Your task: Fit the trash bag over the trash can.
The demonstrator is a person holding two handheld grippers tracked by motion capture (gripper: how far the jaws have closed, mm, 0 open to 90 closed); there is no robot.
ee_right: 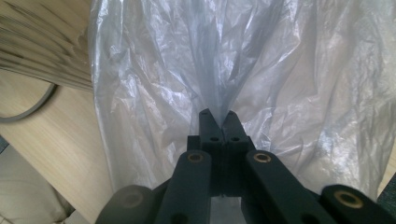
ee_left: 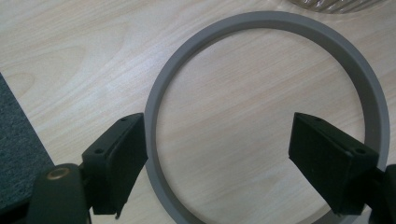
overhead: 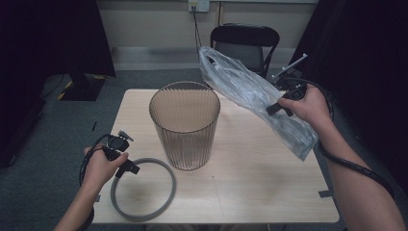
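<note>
We see a pale wood surface (overhead: 269, 187) standing on grey carpet (overhead: 43, 159), with a black folding chair (overhead: 245, 43) behind its far edge and a wall socket (overhead: 198, 5) above, a cable hanging from it. Dark curtains close in the room on both sides. A ribbed, see-through bin (overhead: 185, 125) stands upright near the middle of the surface. A grey ring (overhead: 143, 190) lies flat at the near left corner, just beside the bin's foot.

We note the left tongs (overhead: 131, 168) low over the near-left arc of the ring; in the left gripper view they stand spread wide, one jaw outside the band, the other over its inside. The right tongs (overhead: 275, 109) are pressed together on a fold of a clear plastic bag (overhead: 250, 94), which is held in the air to the right of the bin, slanting from above the far edge down toward the right edge of the surface.
</note>
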